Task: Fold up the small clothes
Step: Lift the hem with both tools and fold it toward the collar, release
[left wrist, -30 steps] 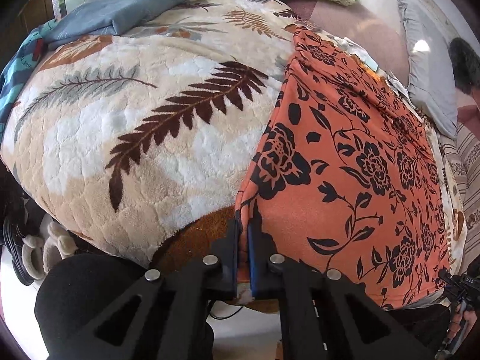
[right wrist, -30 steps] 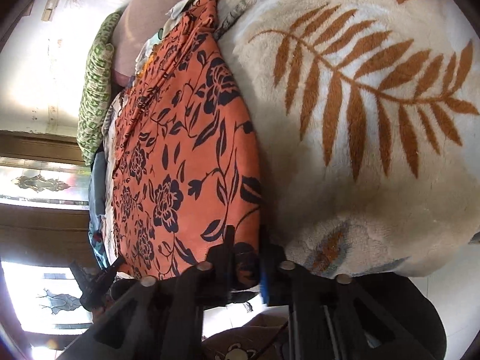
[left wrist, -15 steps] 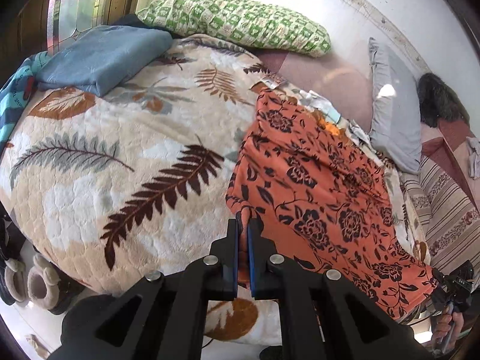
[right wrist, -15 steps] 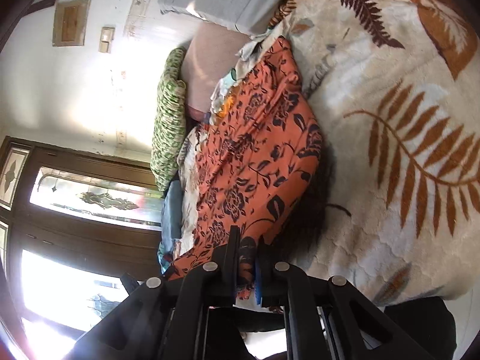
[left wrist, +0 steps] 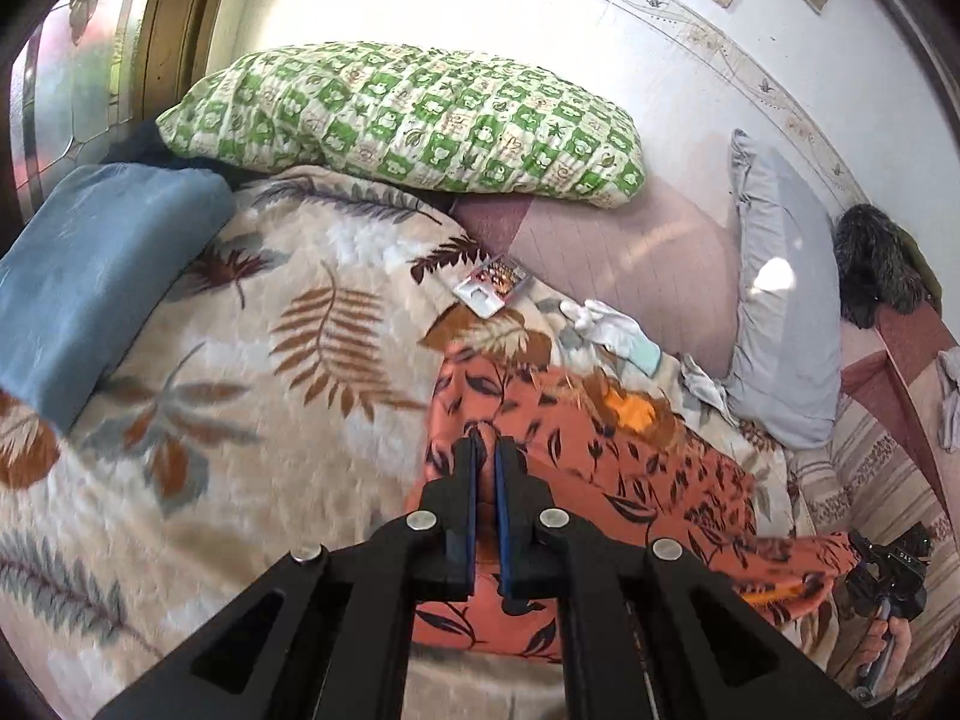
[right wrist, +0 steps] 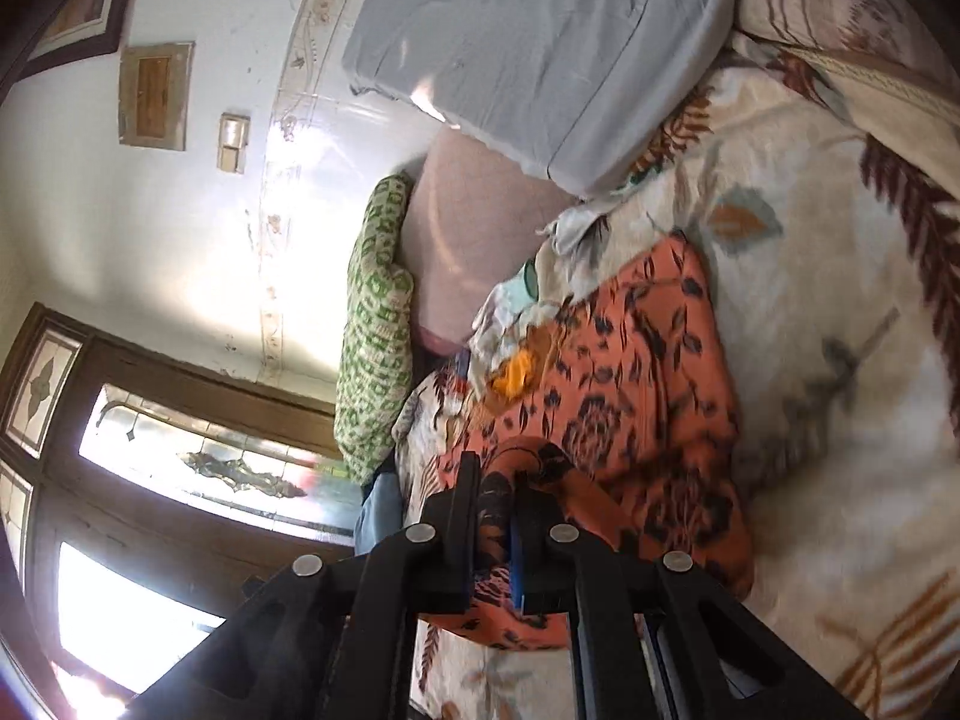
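The left gripper (left wrist: 486, 450) has its two black fingers pressed nearly together on a pinch of the orange floral cloth (left wrist: 630, 468), a thin fold of fabric showing between the blue pads. The right gripper (right wrist: 495, 474) is likewise clamped on the same cloth (right wrist: 630, 408), with a bunched, rolled edge of it squeezed between its fingers. The cloth is orange-red with black flowers, leaves and curling stems; it is doubled over on itself, rumpled rather than flat, and a brighter orange-yellow patch shows near its far edge. It lies on the cream fleece blanket (left wrist: 240, 420) printed with brown and grey fern leaves, stretched between the two grippers, its lower edge hanging toward the near side of the bed. Beyond it, at the head of the bed, sit a green checked pillow (left wrist: 408, 120) and a grey pillow (left wrist: 780, 324), with a folded blue cloth (left wrist: 90, 276) at the far left of the blanket and a white glove (left wrist: 612, 330) just past the cloth's far edge.
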### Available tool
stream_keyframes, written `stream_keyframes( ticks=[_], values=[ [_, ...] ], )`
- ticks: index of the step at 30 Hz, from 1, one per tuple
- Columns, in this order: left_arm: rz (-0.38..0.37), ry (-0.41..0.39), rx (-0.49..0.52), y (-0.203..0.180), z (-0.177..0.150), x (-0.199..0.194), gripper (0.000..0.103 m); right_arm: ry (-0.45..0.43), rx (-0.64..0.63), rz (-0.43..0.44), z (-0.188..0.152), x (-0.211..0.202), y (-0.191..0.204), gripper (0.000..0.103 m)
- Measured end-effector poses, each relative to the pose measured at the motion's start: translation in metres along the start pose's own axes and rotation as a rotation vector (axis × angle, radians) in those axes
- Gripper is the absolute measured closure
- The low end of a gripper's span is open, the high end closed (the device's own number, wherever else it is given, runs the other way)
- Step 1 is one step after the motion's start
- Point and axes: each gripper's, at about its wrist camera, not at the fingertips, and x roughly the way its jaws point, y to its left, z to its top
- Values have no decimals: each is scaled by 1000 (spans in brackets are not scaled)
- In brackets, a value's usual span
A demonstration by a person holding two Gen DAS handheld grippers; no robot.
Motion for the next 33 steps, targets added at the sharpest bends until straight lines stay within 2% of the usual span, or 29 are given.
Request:
stream_keyframes(
  ticks=[2,4,5,7,8,9,11,13,14,16,18,19,20,22,24,27,29,30,31,33],
  values=[
    [22,25,0,3,26,48,97,-12,27,-44,43,40,-9,95],
    [52,91,-54,13,44,106,95,-1,96,-102,80,85,-32,92],
    [98,88,-54,15,49,130,94,6,139,-140,93,106,-47,91],
    [229,85,-33,18,58,171,93,-2,148,-236,108,137,-68,73],
    [275,94,-28,20,61,185,84,-17,140,-275,112,145,-74,43],
    [298,114,-27,24,63,193,79,-44,134,-293,113,147,-76,23],
    [288,91,-23,29,62,187,68,-100,116,-266,111,139,-75,22],
    [310,32,2,32,58,166,57,-145,57,-295,110,122,-65,22],
    [301,9,12,33,56,154,55,-160,29,-311,109,114,-57,22],
    [276,-14,41,31,48,129,54,-136,1,-247,104,105,-42,22],
    [241,-15,70,27,36,106,52,-53,-17,-214,91,110,-26,22],
    [218,-6,100,23,27,97,48,13,-15,-185,79,117,-19,22],
    [206,1,125,20,16,88,46,91,-16,-160,68,130,-13,22],
    [191,15,159,16,-7,75,46,279,-50,-167,41,167,-3,22],
    [183,8,159,15,-30,66,46,413,-83,-138,16,207,3,22],
    [171,-5,154,16,-56,62,46,515,-101,-175,9,270,5,22],
    [172,13,153,17,-68,64,46,498,-105,-220,25,301,5,21],
    [166,25,153,19,-73,65,46,456,-112,-202,44,313,11,21],
    [166,32,156,20,-76,67,46,378,-121,-179,67,318,20,21],
    [180,34,159,24,-81,67,46,182,-44,-156,101,310,23,21]
  ],
)
